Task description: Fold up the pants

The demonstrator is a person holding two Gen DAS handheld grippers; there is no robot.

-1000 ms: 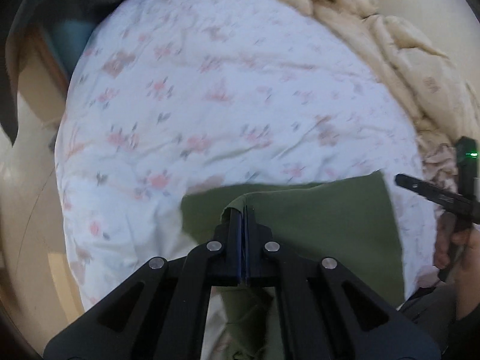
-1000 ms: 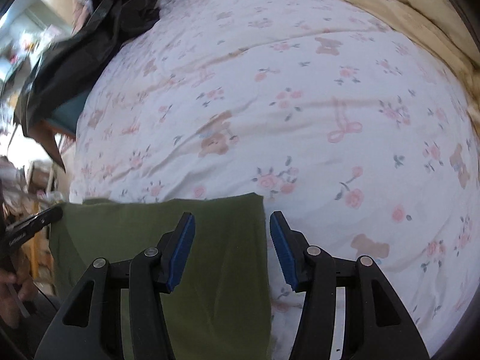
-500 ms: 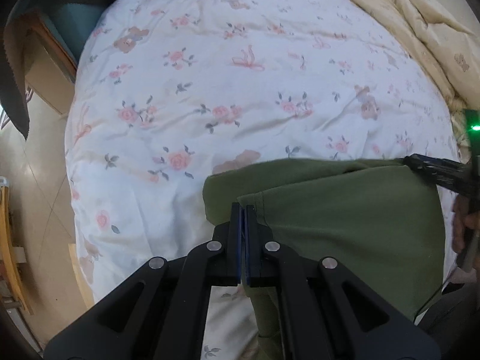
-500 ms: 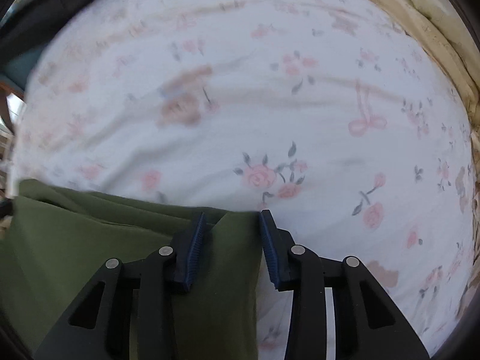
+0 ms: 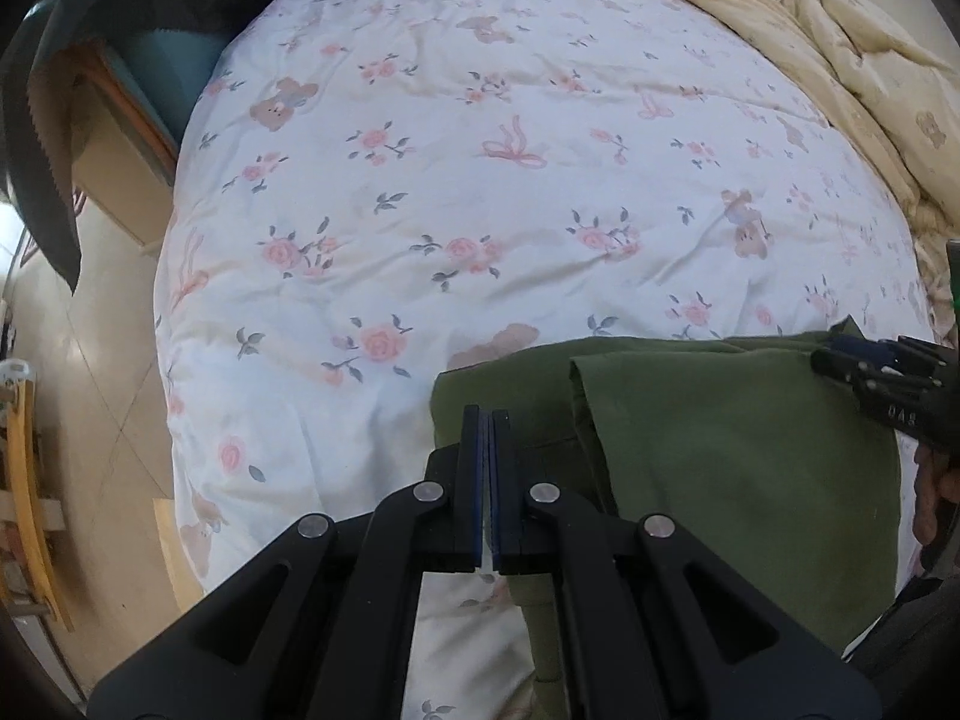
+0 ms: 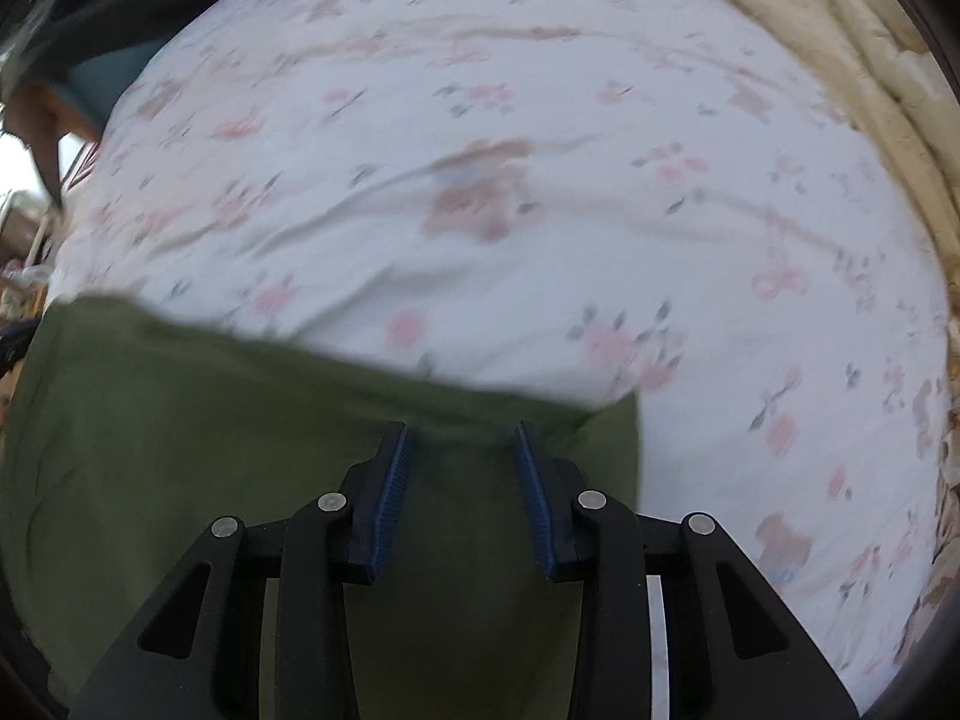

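Green pants lie folded on the near edge of the bed, on the floral sheet. Left gripper jaws clenched at the pants' left edge, nothing visibly between them. Right gripper jaws apart over the pants' right corner; grip unclear, view blurred.

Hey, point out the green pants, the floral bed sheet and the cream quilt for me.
green pants [image 5: 738,450], left wrist view, on the flat top layer of the fold.
floral bed sheet [image 5: 480,204], left wrist view, on its bare middle.
cream quilt [image 5: 852,54], left wrist view, on its bunched folds.
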